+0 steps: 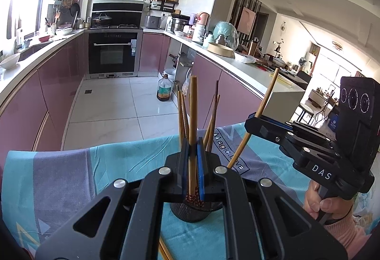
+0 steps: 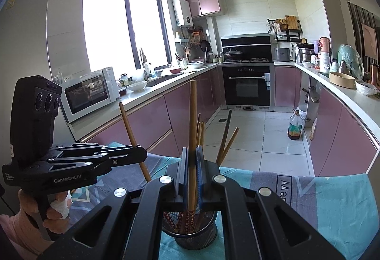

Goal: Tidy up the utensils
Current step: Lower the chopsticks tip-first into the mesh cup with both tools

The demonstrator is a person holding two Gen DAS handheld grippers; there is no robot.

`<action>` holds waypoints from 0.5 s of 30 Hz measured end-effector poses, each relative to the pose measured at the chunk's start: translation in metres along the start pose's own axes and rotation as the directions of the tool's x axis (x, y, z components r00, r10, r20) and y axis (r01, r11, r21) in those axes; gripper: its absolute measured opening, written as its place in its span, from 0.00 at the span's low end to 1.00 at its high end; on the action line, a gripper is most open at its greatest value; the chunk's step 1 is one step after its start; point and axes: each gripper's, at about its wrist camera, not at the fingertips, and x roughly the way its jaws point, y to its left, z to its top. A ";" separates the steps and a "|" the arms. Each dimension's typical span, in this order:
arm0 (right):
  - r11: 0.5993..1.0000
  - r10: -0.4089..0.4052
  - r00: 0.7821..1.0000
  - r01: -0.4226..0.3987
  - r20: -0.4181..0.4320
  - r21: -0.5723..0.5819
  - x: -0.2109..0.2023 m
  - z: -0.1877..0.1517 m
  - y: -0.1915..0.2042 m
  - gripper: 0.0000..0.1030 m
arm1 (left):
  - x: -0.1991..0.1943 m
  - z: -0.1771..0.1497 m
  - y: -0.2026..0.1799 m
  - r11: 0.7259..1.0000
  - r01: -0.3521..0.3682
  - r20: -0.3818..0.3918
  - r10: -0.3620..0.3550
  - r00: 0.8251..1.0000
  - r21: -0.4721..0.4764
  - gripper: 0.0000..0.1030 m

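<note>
- Right now we work over a table spread with a teal and grey cloth (image 1: 71,174), and a black mesh holder (image 2: 190,234) stands on that cloth just below both of our grippers.
- Beyond the holder the kitchen runs in a U: pink cabinets, a white counter (image 2: 133,99) with a microwave (image 2: 89,91) and a bowl, and an oven (image 2: 248,84) at the far end.
- Past the cloth's far edge behind the holder we see bare tiled floor (image 1: 114,103), open but for an oil bottle (image 1: 164,90) by the cabinets; a lone stick lies on the cloth at the near edge, on our side of the holder.
- Our left gripper (image 1: 193,146) is clamped on one chopstick (image 1: 192,117), which stands nearly upright with its patterned lower end inside the holder.
- Our right gripper (image 2: 192,153) is clamped on another chopstick (image 2: 192,117), also close to vertical, its decorated tip down in the holder.
- From the left camera that second chopstick (image 1: 263,113) leans, its upper end tilted away from the holder.
- Other chopsticks (image 2: 224,143) stand loose in the holder, fanning outward above its rim.
</note>
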 end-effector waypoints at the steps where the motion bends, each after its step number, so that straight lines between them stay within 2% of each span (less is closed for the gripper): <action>1: 1.000 -0.004 1.000 0.004 -0.005 -0.003 0.002 0.000 0.001 0.05 | 0.002 0.000 0.001 1.000 0.001 -0.005 -0.001 1.000 0.001 0.07; 15: 0.999 -0.023 0.995 0.020 -0.102 -0.031 0.023 -0.014 0.002 0.05 | 0.024 -0.001 0.001 0.999 0.004 -0.083 -0.001 0.997 0.040 0.07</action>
